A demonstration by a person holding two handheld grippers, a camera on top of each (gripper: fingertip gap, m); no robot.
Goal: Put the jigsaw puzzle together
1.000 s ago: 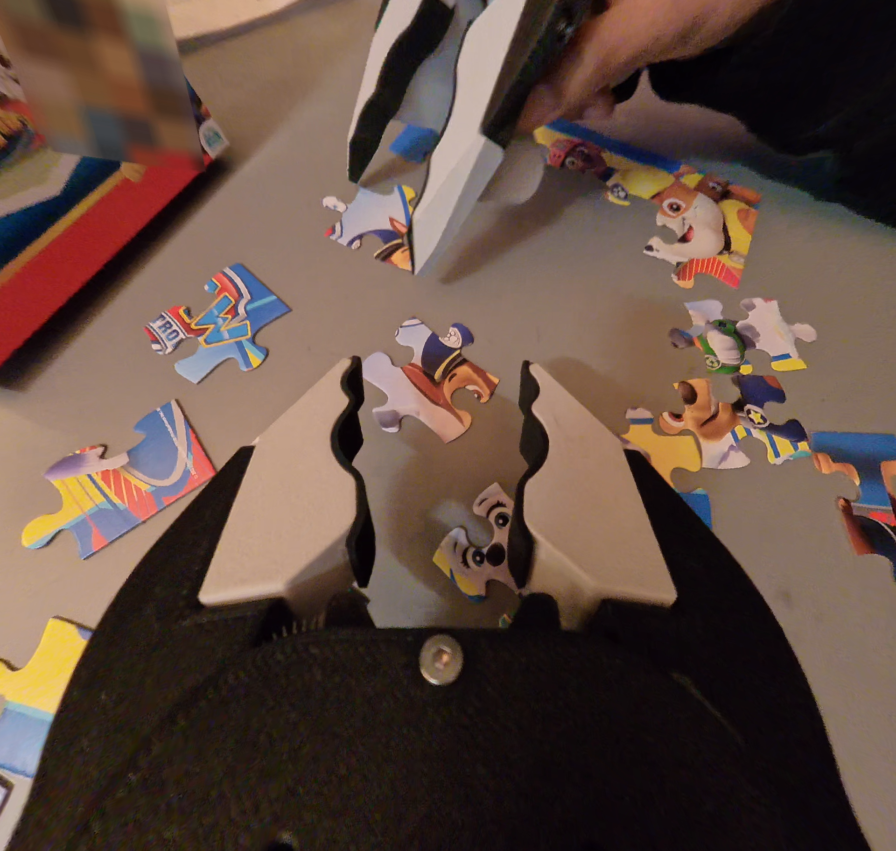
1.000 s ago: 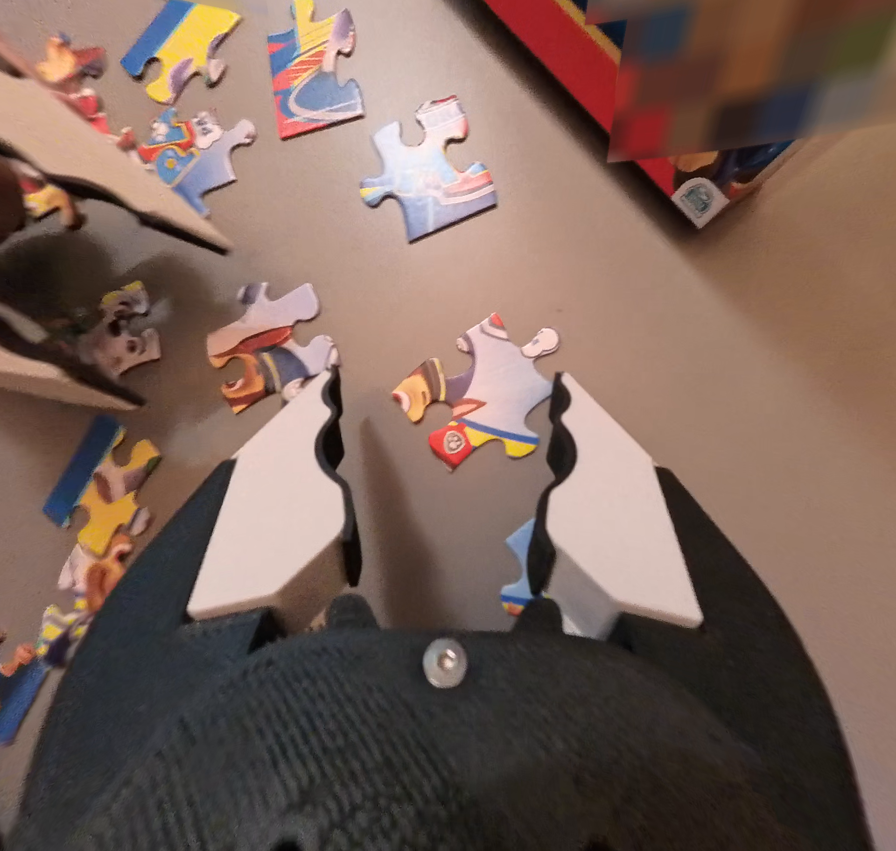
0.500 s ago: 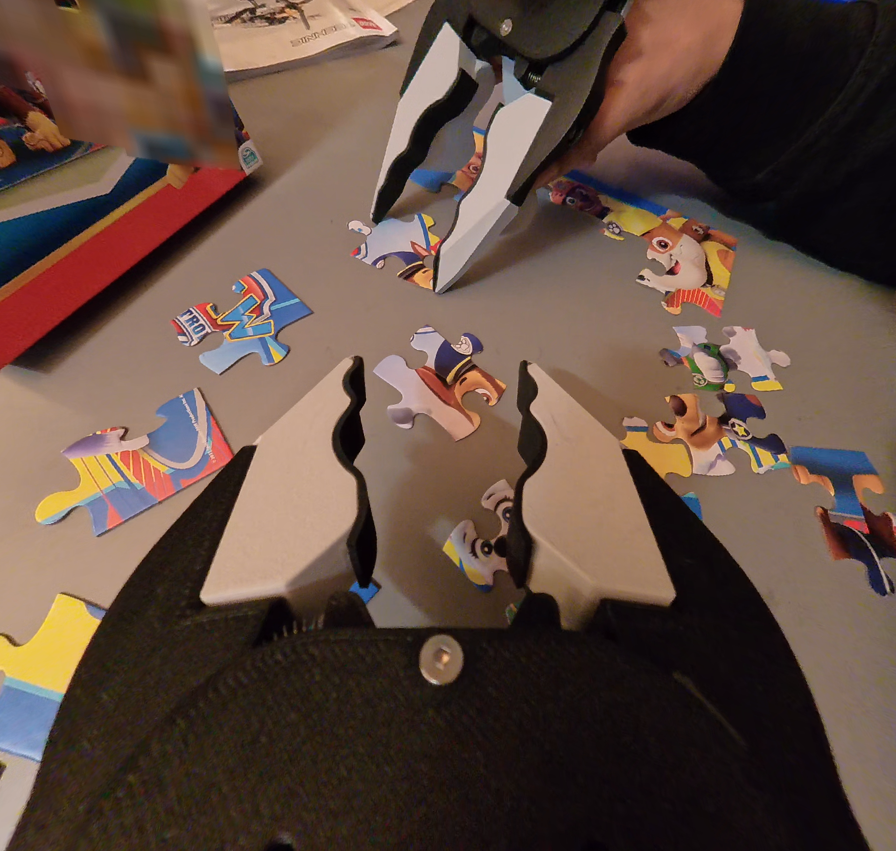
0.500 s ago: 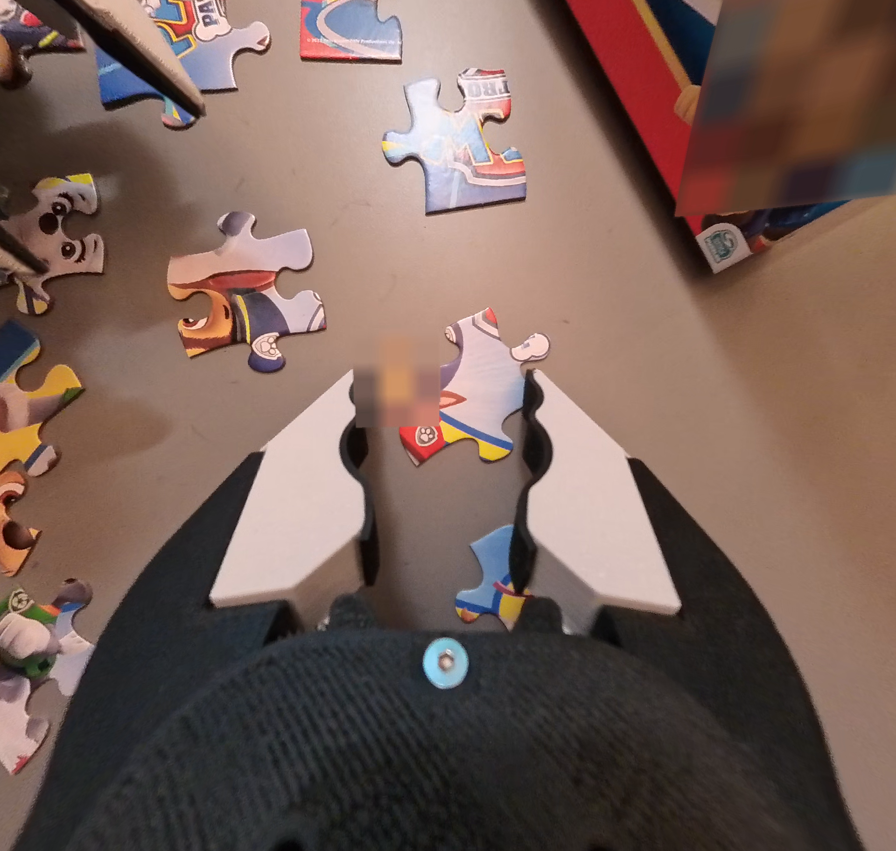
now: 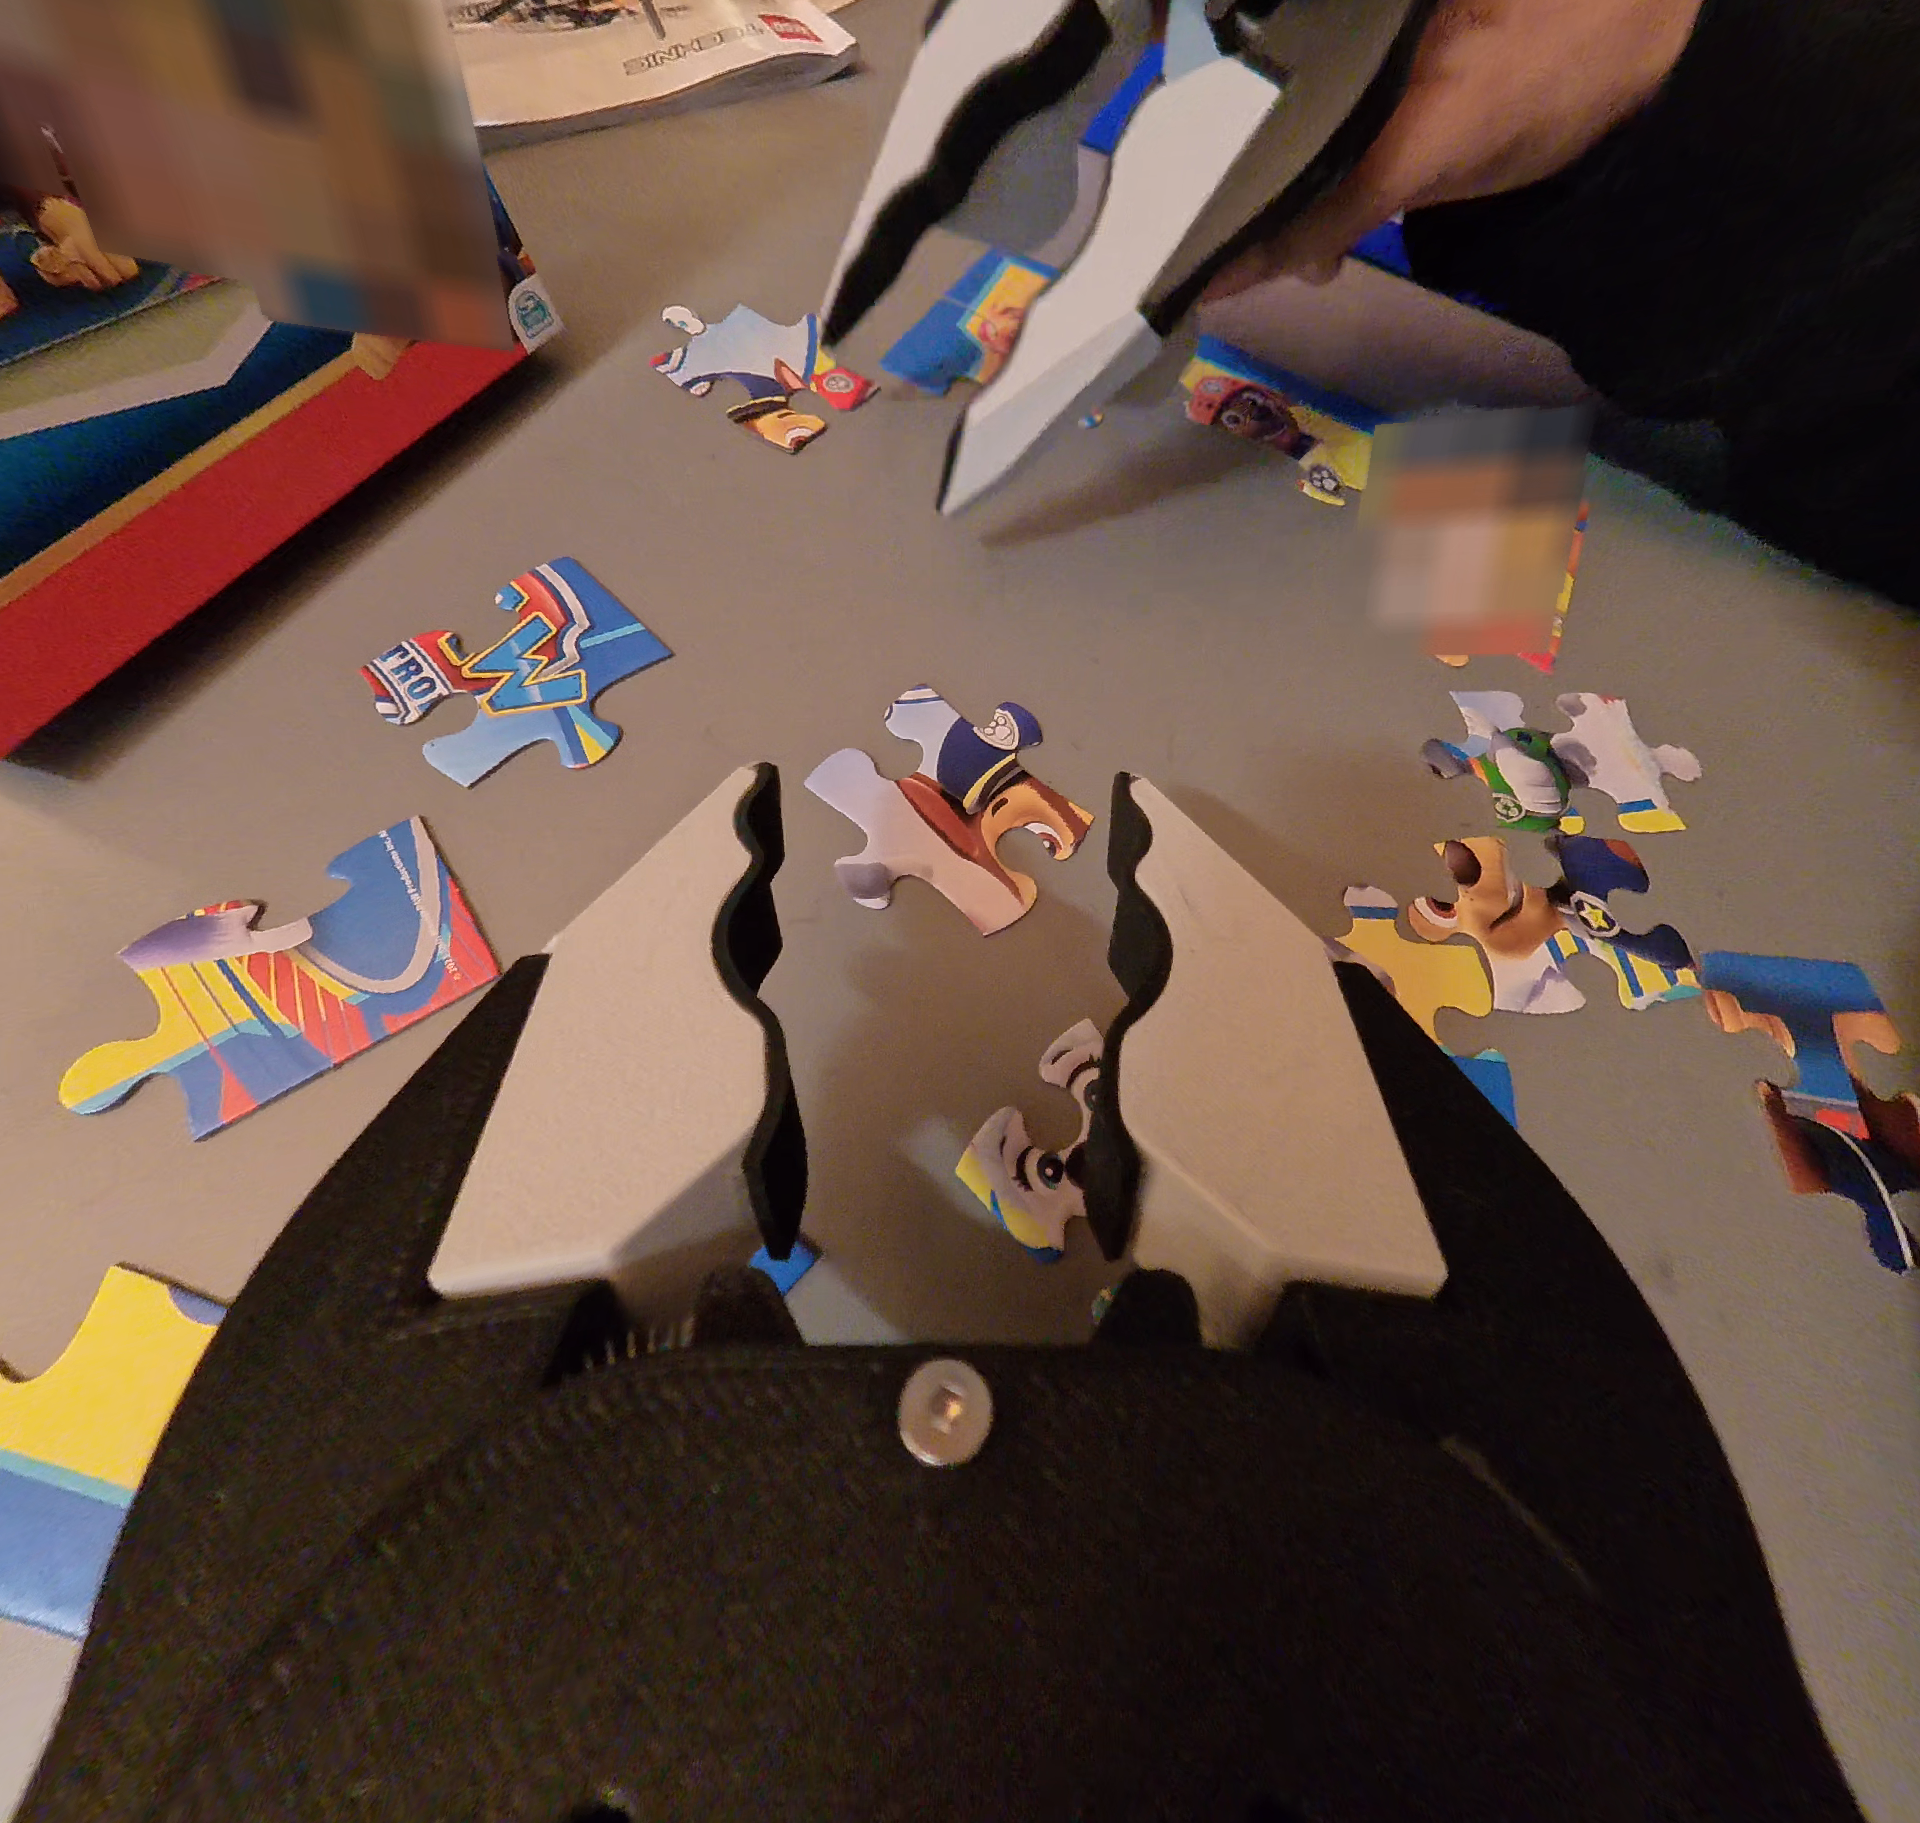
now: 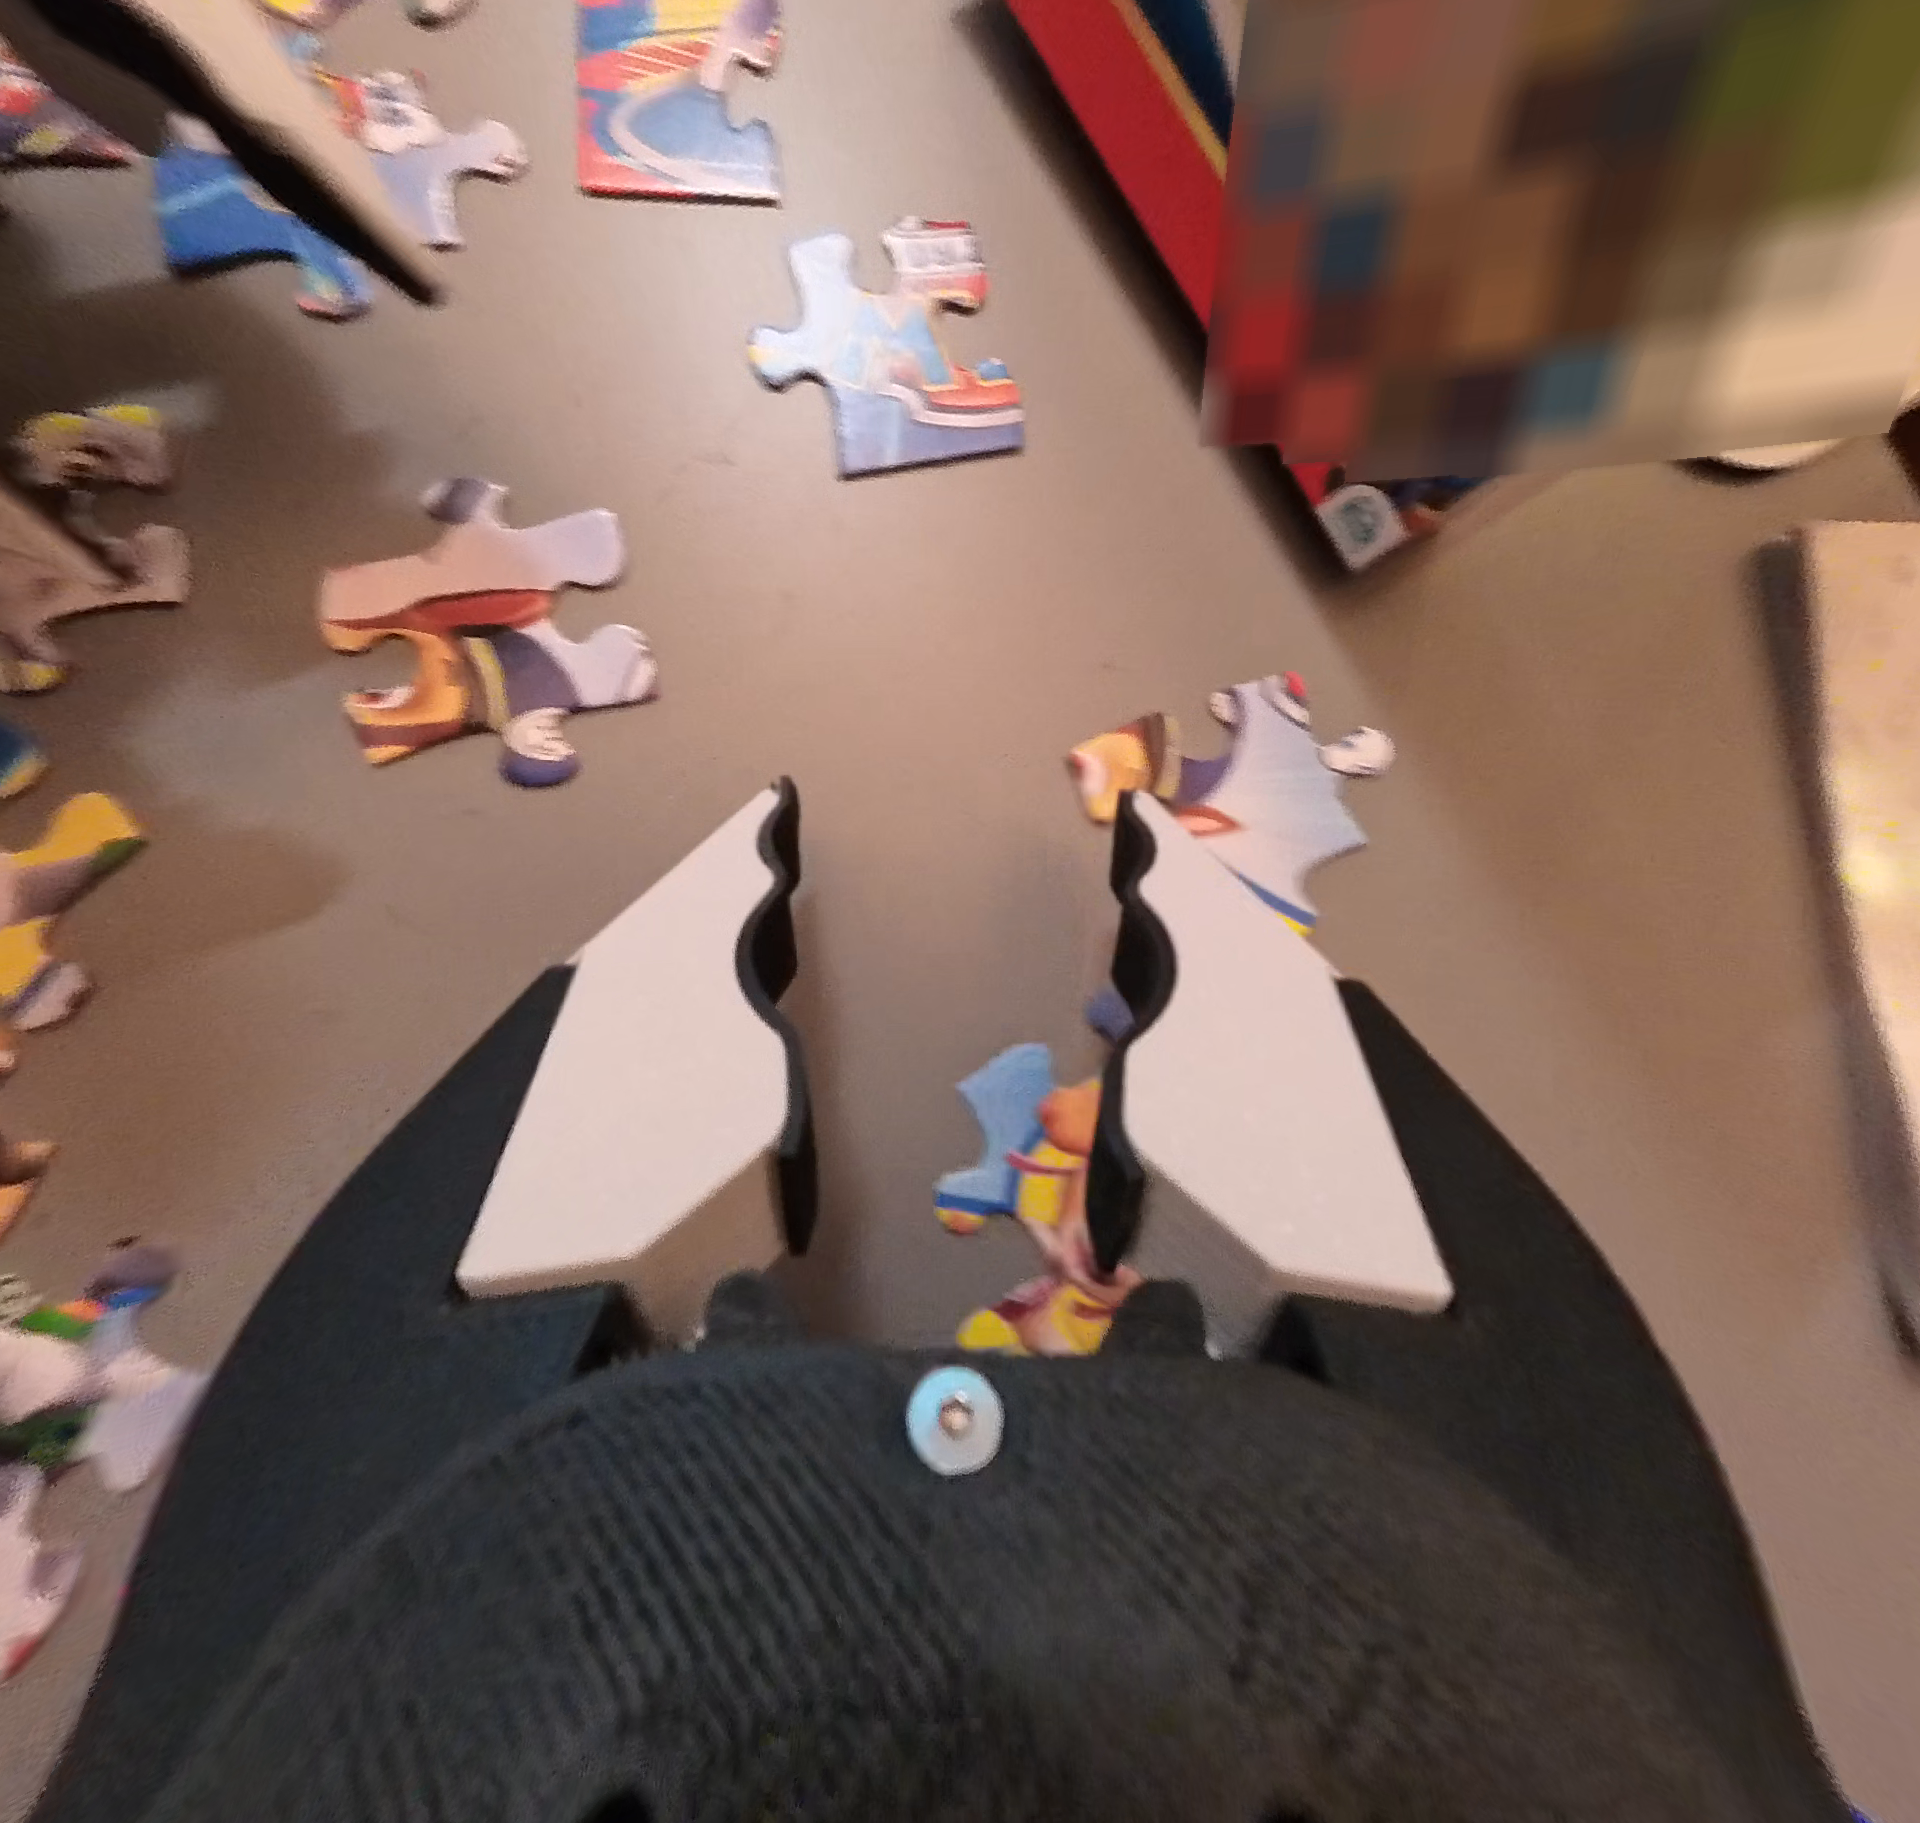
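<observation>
Between the open, empty left hand-held gripper [image 5: 945, 786] fingertips, a flat puzzle piece [image 5: 951, 812], long axis diagonal.

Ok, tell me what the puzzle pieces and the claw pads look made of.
Puzzle piece: likely printed cardboard, thin and flat, with a slight sheen on the print.
Left claw pads: probably matte black rubber or foam, wavy-edged, on pale, plastic-looking fingers.

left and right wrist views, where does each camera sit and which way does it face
Left wrist view: on the left gripper, looking down at the table; own open fingers, the right gripper and a hand show.
Right wrist view: on the right gripper, facing the other way; own open fingers show.
Shared: the dog puzzle piece, the red box.
</observation>
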